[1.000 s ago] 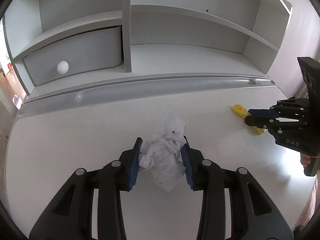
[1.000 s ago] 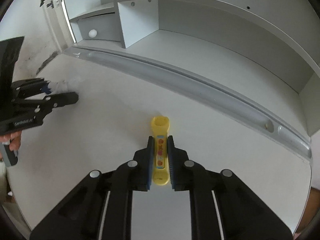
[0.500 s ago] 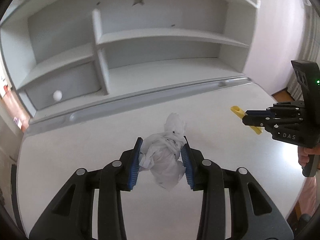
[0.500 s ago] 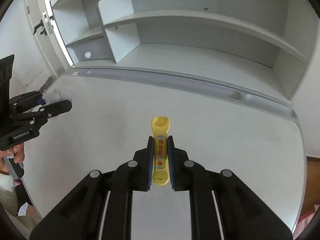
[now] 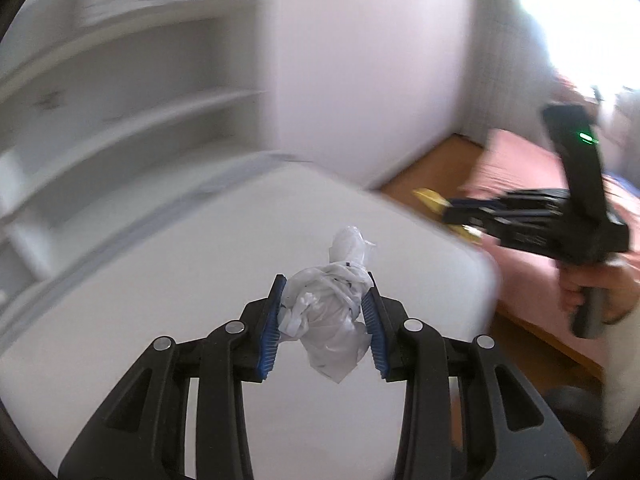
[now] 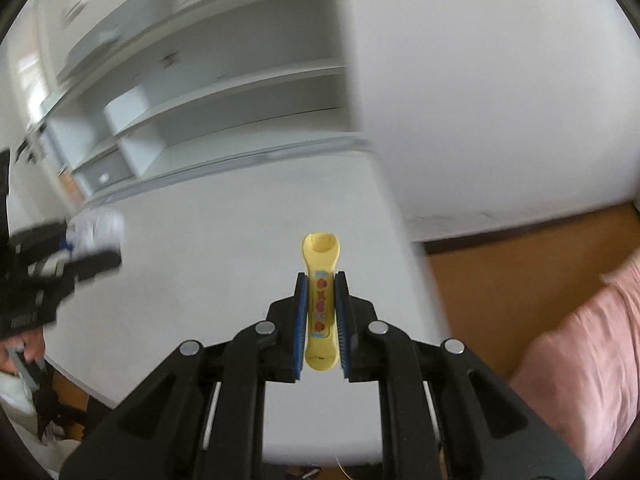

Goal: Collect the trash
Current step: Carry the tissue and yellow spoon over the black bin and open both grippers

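Note:
My left gripper is shut on a crumpled white plastic wrapper and holds it above the white desk. My right gripper is shut on a flat yellow plastic stick with red pictures, held above the desk's right part. In the left wrist view the right gripper shows at the right with the yellow stick, past the desk edge. In the right wrist view the left gripper shows blurred at the left with the white wrapper.
Grey-white shelves rise behind the desk. A white wall stands to the right. A wooden floor and a pink bed lie right of the desk edge.
Both grippers have swung to the right with their loads, lifted off the desk. The shelves have slid left, and the wall, floor and pink bed have come into view. The frames are motion-blurred.

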`<state>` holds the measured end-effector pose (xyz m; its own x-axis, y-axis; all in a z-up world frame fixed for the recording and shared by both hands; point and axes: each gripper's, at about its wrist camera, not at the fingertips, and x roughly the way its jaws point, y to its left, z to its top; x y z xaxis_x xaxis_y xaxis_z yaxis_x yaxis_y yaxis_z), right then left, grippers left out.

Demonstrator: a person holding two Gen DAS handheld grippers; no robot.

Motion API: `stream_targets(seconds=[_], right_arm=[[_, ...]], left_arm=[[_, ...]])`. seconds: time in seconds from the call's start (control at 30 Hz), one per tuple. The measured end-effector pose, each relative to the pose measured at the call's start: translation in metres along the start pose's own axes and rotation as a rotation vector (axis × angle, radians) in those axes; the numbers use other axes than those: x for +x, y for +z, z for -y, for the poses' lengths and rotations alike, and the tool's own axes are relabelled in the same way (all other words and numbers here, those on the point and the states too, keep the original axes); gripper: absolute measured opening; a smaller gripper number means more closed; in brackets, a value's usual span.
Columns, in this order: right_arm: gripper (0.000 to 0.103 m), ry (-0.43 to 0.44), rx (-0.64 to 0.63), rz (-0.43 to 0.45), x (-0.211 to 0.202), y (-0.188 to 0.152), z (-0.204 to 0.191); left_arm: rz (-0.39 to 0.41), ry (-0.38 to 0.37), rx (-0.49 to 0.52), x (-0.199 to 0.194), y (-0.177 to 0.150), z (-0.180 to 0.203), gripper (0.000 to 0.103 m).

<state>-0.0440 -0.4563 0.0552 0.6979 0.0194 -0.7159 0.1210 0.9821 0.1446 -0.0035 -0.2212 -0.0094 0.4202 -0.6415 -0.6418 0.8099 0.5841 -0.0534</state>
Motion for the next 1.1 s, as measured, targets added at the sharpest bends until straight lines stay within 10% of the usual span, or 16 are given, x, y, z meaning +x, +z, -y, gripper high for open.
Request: stream_targets(seconds=[0.13,0.37,0.73,0.97,1.07,1.1], right_arm=[[0.014,-0.087,0.13,0.02,-0.04,-0.037,0.059],[0.014,-0.144,0.322,-0.135,-0.023,-0.126,0.13],[0.014,-0.048,0.593,-0.575,0.133,-0.266,0.192],[0.014,-0.017,0.642,-0.575,0.142,-0.273,0.191],[0.024,-0.001,0.706,-0.567,0.14,-0.275,0.195],[0.057,-0.003,0.717,-0.566,0.137,-0.275,0.2]], left_arm=[[-0.069,-0.247,0.113,0.033,-0.002,0.088,0.036],[-0.262,-0.373,0.201,0.13,-0.063,0.187,0.036],[-0.669,-0.264,0.047,0.319,-0.172,0.2,0.035],[-0.66,-0.268,0.013,0.32,-0.174,0.199,0.035],[-0.669,-0.263,-0.007,0.322,-0.175,0.194,0.062],[-0.666,-0.259,-0.01,0.321,-0.179,0.195,0.084]])
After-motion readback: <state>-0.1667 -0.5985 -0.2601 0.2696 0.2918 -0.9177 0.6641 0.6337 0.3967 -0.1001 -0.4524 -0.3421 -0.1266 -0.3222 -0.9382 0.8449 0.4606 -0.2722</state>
